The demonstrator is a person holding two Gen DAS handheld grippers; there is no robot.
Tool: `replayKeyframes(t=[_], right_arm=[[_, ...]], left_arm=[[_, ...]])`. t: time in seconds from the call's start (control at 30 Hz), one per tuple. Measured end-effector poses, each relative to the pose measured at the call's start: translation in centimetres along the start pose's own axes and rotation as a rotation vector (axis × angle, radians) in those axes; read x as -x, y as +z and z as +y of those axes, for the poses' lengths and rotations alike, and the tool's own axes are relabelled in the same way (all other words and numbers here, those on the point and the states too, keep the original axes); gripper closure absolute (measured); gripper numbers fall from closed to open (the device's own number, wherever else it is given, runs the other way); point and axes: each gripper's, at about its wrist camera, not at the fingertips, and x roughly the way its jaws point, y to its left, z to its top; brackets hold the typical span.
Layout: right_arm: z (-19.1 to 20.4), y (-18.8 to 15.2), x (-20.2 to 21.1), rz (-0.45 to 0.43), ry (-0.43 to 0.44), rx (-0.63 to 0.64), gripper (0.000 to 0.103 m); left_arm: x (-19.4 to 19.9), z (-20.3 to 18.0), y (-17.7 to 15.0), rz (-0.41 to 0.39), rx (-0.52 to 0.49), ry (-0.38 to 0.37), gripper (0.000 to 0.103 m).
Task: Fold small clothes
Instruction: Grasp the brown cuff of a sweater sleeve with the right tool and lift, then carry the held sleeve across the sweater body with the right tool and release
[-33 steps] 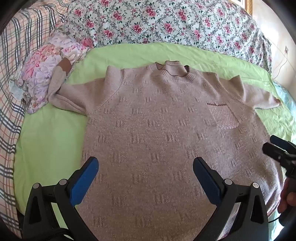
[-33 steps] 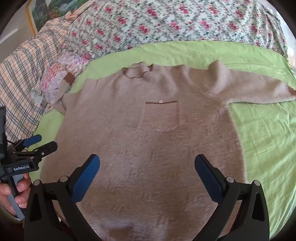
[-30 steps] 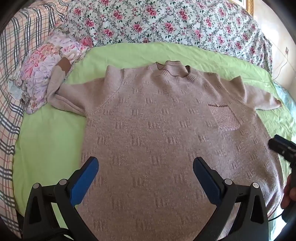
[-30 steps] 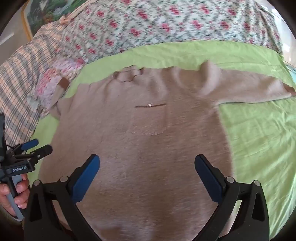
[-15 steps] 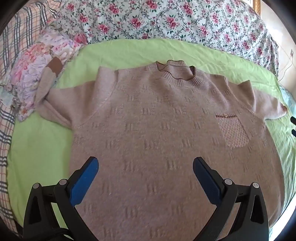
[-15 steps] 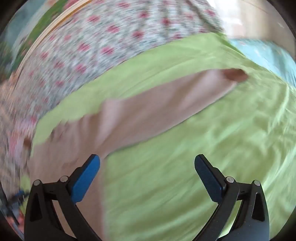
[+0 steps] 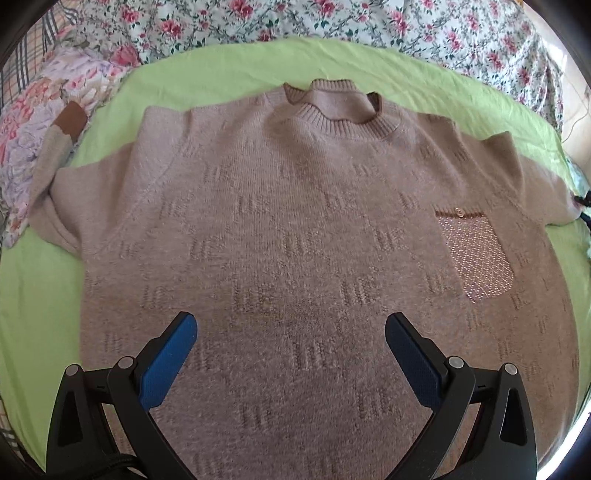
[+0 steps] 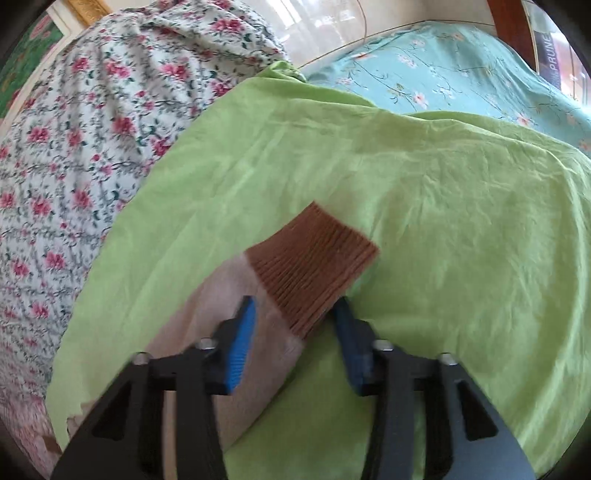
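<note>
A dusty-pink knit sweater (image 7: pixel 295 229) lies flat, front up, on a green sheet (image 7: pixel 229 62), collar away from me, with a sparkly chest pocket (image 7: pixel 476 258) at the right. My left gripper (image 7: pixel 290 332) is open and hovers over the sweater's lower body. In the right wrist view, the sweater's right sleeve (image 8: pixel 221 306) ends in a brown ribbed cuff (image 8: pixel 314 262). My right gripper (image 8: pixel 295 325) has its jaws partly closed around the sleeve just behind the cuff, with a gap still showing at each side.
A floral quilt (image 7: pixel 369 22) lies along the far side of the bed. A floral cloth bundle (image 7: pixel 33 122) sits at the left under the sweater's other cuff (image 7: pixel 72 118). A teal flowered sheet (image 8: pixel 461 66) lies beyond the green sheet.
My right gripper swung right from over the sweater's body to the right sleeve cuff and narrowed its jaws around it. My left gripper moved closer over the sweater's body.
</note>
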Motion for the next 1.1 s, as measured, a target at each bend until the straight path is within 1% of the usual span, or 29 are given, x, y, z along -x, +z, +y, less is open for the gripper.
replayKeyframes(t=[0.03,0.1,0.13,0.2,0.3,0.33,0.4,0.47,0.57,0.63,0.7,0.8,0.87,0.93,0.97,1.0,1.03,1.07,1.1], right_arm=[[0.4,0.0,-0.1,0.004,0.020,0.005,0.095],[1.8,-0.6,0.9,-0.021,0.044,0.040,0.095],[2.8,-1.1,1.6,-0.028,0.071,0.067,0.095],[5.5,-2.6,2.9,-0.025,0.139,0.133,0.096],[10.6,-6.3,4.7,0.021,0.268,0.226,0.096],[13.1,-8.3,5.2,0.060,0.330,0.266,0.096],[16.7,-11.2,5.7,0.119,0.431,0.310,0.096],[21.2,-15.0,5.8,0.212,0.552,0.349,0.096],[27.5,-20.5,5.2,0.349,0.668,0.406,0.096],[31.4,-24.2,4.8,0.427,0.725,0.449,0.096],[34.0,-26.9,4.3,0.479,0.750,0.472,0.096],[38.1,-30.7,2.5,0.580,0.789,0.483,0.096],[40.1,-33.5,1.8,0.633,0.802,0.512,0.096],[41.5,-35.4,1.1,0.676,0.805,0.532,0.096],[42.0,-36.2,0.7,0.700,0.804,0.544,0.092],[42.8,-36.5,0.4,0.712,0.796,0.552,0.091],[43.5,-37.1,0.0,0.728,0.769,0.560,0.087],[43.5,-37.2,-0.2,0.741,0.766,0.555,0.073],[43.5,-37.3,-0.2,0.746,0.777,0.544,0.066]], left_arm=[[-0.1,0.1,0.0,0.004,0.005,-0.003,0.001],[-0.2,0.4,0.0,0.005,0.012,-0.009,0.001],[-0.2,0.5,0.0,0.003,0.016,-0.013,0.001],[0.0,0.7,0.1,-0.004,0.025,-0.022,0.001],[0.3,1.1,0.0,-0.011,0.044,-0.039,0.001],[0.5,1.4,-0.1,-0.016,0.051,-0.045,0.001],[1.0,1.9,-0.2,-0.023,0.065,-0.057,0.001],[1.5,2.5,-0.2,-0.031,0.086,-0.079,0.001],[2.0,3.2,-0.3,-0.047,0.099,-0.095,0.001],[2.4,3.9,-0.5,-0.066,0.097,-0.090,0.001],[2.7,4.5,-0.7,-0.074,0.119,-0.128,0.001],[2.9,5.8,-1.0,-0.086,0.142,-0.159,0.001],[2.8,6.8,-1.0,-0.089,0.155,-0.179,0.001],[2.5,7.3,-0.9,-0.097,0.163,-0.196,0.001],[2.3,7.6,-0.8,-0.099,0.168,-0.209,0.001],[2.0,7.7,-0.5,-0.099,0.170,-0.221,0.001],[1.6,7.9,-0.2,-0.095,0.173,-0.236,0.001],[1.1,8.0,0.2,-0.092,0.178,-0.254,0.001],[0.6,8.0,0.6,-0.086,0.185,-0.273,0.001]])
